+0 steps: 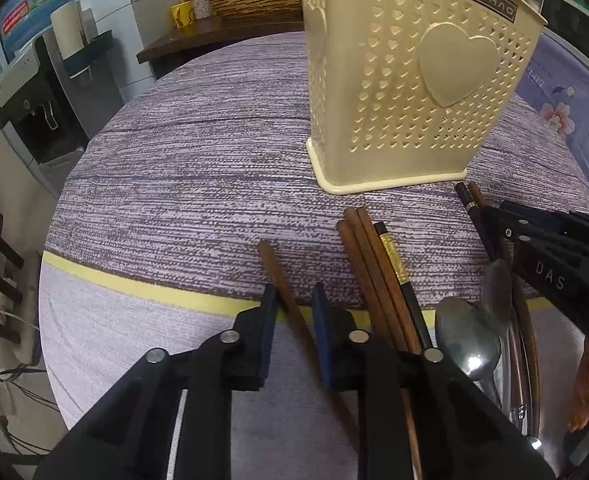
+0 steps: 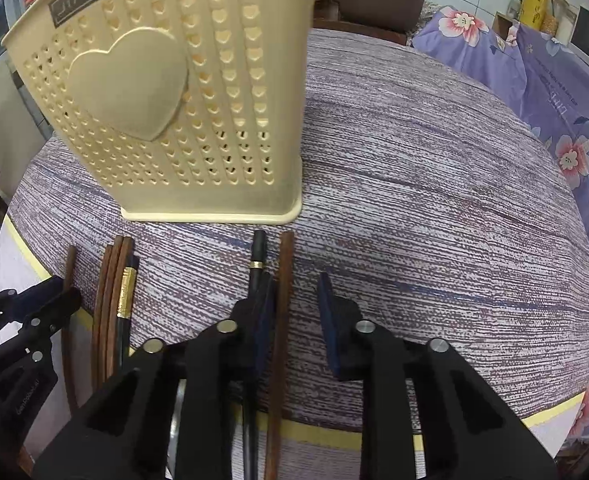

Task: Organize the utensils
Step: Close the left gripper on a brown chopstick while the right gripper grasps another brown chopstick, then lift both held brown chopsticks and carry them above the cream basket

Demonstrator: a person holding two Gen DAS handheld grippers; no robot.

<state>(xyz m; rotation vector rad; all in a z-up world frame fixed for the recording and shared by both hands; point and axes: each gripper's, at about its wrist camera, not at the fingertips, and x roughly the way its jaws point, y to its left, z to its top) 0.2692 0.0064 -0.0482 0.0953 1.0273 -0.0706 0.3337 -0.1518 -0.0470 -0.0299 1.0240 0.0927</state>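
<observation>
The left hand-held gripper [image 1: 294,316] points down at the near edge of the worktop [image 1: 194,160], its pads a little apart, with a single brown chopstick [image 1: 282,280] lying slantwise between them; the pads do not seem to press it from both sides yet. The right hand-held gripper [image 2: 296,308] is likewise slightly apart astride another brown chopstick [image 2: 284,272], which runs close along one pad, while a black chopstick [image 2: 257,256] lies just outside that pad. Between the two tools rest a bunch of chopsticks [image 1: 370,264] and two metal spoons [image 1: 466,332]. Farther back stands the cream utensil holder [image 1: 394,100], upright and apart from the chopstick tips. To do this well, I judge each tool should square up to its stick so both pads meet it flat, and the right one should keep the black stick out of the grip before lifting toward the holder.
</observation>
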